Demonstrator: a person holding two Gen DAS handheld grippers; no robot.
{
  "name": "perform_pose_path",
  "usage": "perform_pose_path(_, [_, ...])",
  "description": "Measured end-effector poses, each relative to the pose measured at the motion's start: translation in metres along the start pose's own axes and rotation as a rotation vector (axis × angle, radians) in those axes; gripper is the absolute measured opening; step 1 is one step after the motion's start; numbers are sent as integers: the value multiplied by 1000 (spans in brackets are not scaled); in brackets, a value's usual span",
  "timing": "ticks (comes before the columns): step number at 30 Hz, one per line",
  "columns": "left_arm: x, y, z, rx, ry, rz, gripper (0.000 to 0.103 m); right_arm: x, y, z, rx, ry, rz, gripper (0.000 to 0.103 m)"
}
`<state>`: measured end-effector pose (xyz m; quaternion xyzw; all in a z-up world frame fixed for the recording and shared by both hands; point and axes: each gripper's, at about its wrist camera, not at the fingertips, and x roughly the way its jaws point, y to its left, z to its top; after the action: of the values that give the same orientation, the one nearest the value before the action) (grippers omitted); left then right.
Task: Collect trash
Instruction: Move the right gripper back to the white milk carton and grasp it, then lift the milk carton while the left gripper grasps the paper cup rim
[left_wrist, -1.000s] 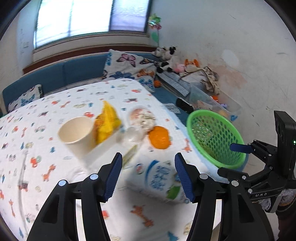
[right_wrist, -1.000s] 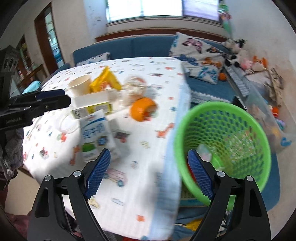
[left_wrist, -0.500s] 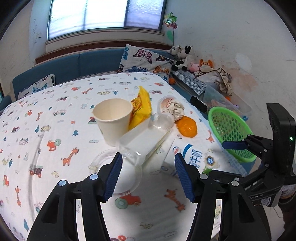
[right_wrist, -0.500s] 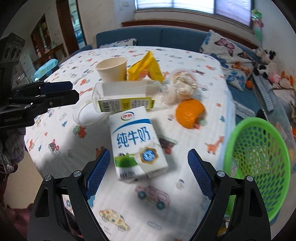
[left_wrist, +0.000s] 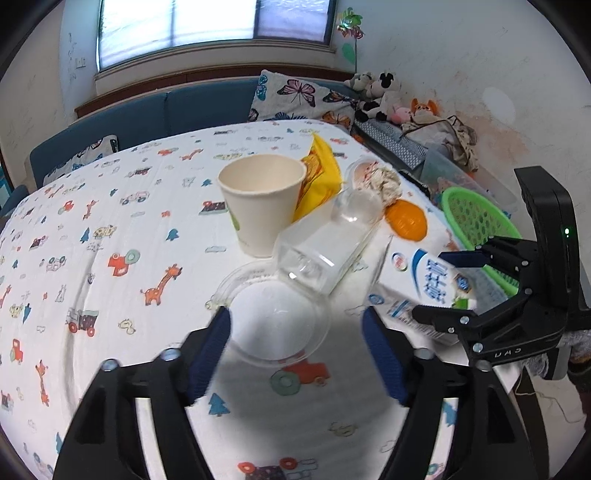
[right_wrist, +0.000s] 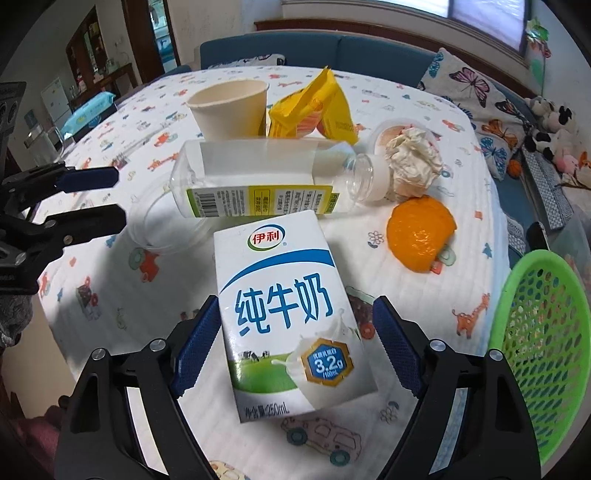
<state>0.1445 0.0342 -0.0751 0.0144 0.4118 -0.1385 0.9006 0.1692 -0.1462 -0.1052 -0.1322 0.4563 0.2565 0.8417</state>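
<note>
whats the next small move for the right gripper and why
Probably ease the right gripper a little further down and close on the milk carton. The carton lies flat between its open fingers, not yet gripped, and the green basket waits just to the right for the drop.

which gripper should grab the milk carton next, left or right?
Right. The right gripper is open with the milk carton between its fingers, green basket alongside. The left gripper is open over the clear lid.

Two close wrist views over one table (left_wrist: 110, 229), facing inward (shared: milk carton (right_wrist: 284, 306), bottle (left_wrist: 325, 251)).
</note>
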Motion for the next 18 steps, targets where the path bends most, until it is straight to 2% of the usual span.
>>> perform_pose_path(4, [8,2,-2,29,14,5,82,4,0,0,0,10,6,75])
perform_pose_path(6, [13,4,-1,30,29,10,82,5,0,0,5,12,13,71])
perform_pose_path(15, [16,-10,18,93,-1,-43,82,-6,-3,-1,16,-10,11,70])
perform_pose_path(18, [21,-9,27,82,-2,-53,81,-15,-7,-3,22,-24,9,69])
